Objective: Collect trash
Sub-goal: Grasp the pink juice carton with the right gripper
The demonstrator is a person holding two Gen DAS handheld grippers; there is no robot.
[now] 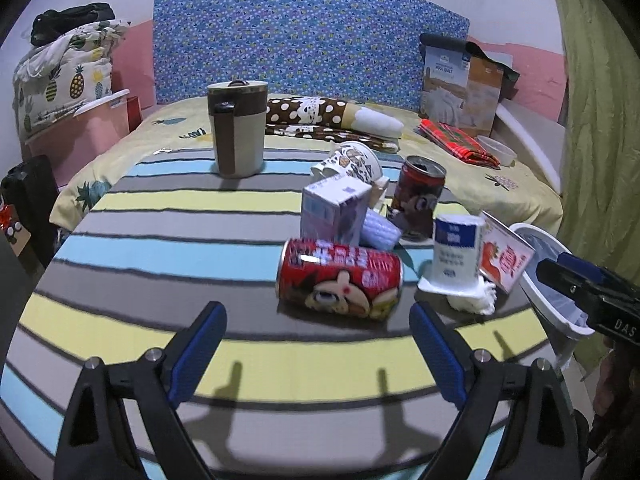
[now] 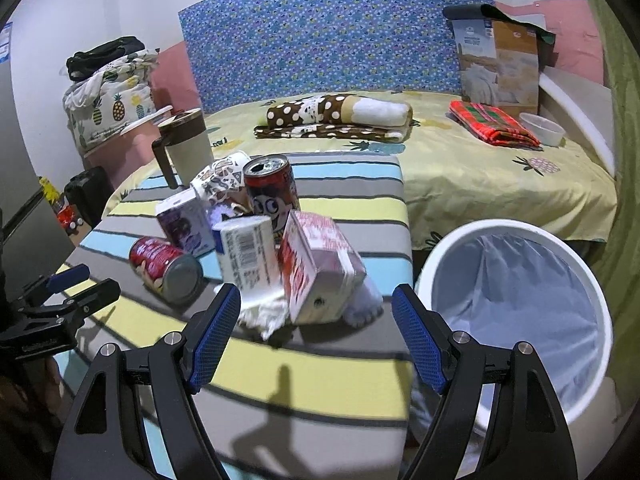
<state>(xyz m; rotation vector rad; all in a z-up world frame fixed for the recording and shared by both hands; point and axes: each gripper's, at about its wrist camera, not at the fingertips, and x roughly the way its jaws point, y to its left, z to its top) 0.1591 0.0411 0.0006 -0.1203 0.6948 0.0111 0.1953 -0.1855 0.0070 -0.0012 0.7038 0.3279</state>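
Striped bench pushed against a bed holds the trash: red can on its side, yogurt cup and strawberry carton near the lined bin. Left gripper and right gripper both have jaws wide apart, holding nothing.

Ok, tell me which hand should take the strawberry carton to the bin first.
Right. The right gripper is open with the strawberry carton just ahead between its fingers, and the white bin right beside it. The left gripper faces the lying red can instead.
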